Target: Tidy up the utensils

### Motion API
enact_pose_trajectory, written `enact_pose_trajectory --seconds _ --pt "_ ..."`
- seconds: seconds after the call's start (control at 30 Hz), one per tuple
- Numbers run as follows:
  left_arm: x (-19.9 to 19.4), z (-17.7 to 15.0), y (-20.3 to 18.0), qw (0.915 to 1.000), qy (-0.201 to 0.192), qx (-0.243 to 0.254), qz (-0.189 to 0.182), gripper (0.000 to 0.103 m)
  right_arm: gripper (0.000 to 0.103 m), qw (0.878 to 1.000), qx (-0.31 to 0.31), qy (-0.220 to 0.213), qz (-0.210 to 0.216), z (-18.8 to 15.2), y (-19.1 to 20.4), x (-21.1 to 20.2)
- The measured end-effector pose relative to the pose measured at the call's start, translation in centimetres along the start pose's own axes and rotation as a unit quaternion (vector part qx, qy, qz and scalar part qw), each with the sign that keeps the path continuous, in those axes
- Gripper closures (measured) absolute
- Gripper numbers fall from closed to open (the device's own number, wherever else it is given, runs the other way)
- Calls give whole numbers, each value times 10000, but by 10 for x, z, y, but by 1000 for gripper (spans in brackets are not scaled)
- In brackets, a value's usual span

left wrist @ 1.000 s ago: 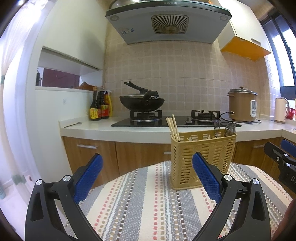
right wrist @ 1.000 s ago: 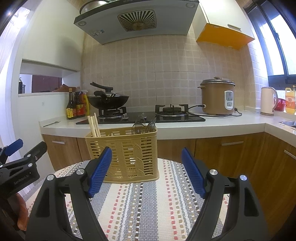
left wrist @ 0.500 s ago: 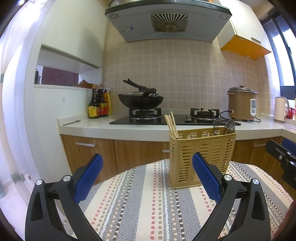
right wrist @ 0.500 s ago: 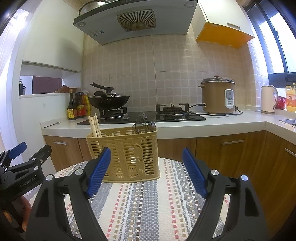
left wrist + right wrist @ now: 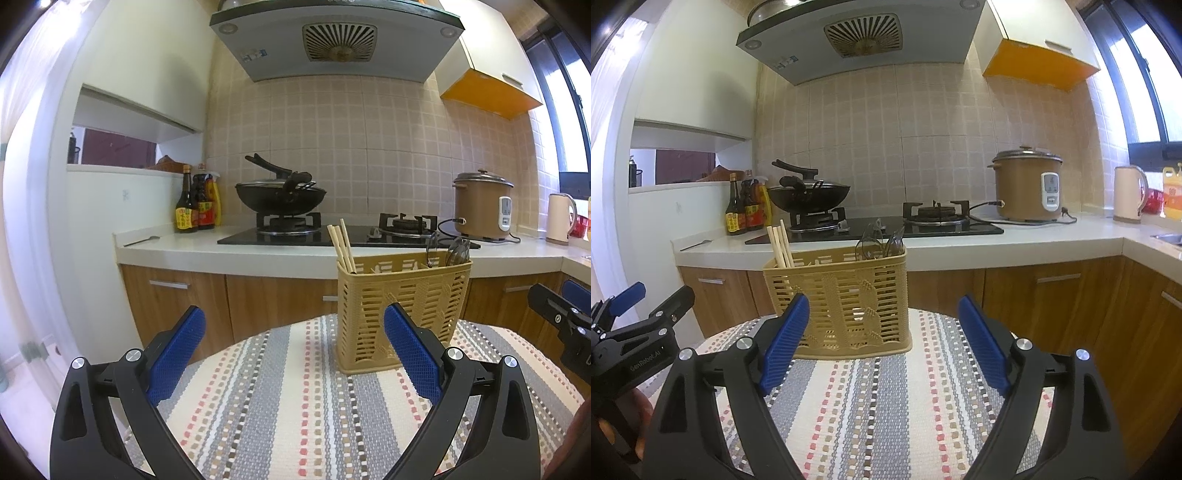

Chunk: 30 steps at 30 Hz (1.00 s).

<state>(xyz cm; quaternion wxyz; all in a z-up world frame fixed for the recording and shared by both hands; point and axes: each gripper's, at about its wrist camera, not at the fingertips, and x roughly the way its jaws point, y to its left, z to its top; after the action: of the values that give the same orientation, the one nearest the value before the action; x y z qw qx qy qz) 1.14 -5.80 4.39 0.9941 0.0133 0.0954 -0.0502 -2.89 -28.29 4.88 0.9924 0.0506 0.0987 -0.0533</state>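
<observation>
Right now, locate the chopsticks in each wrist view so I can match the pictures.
Left wrist: chopsticks stand at centre, in the left end of the yellow basket.
Right wrist: chopsticks left of centre, same left end of the basket.
Shared landmark: black wok behind.

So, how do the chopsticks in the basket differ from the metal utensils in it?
The chopsticks are pale, straight sticks; the metal utensils are dark, shiny and rounded at the top. The chopsticks stand at the left end of the basket and lean left, while the metal utensils sit toward its right end. Both rise above the basket's rim, and neither gripper touches them.
</observation>
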Motion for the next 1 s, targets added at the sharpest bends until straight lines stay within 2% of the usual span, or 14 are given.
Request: enact_pose_trajectory --seconds 1.0 --pt "3 0 2 9999 50 -69 143 9 15 10000 0 59 -47 -3 0 3"
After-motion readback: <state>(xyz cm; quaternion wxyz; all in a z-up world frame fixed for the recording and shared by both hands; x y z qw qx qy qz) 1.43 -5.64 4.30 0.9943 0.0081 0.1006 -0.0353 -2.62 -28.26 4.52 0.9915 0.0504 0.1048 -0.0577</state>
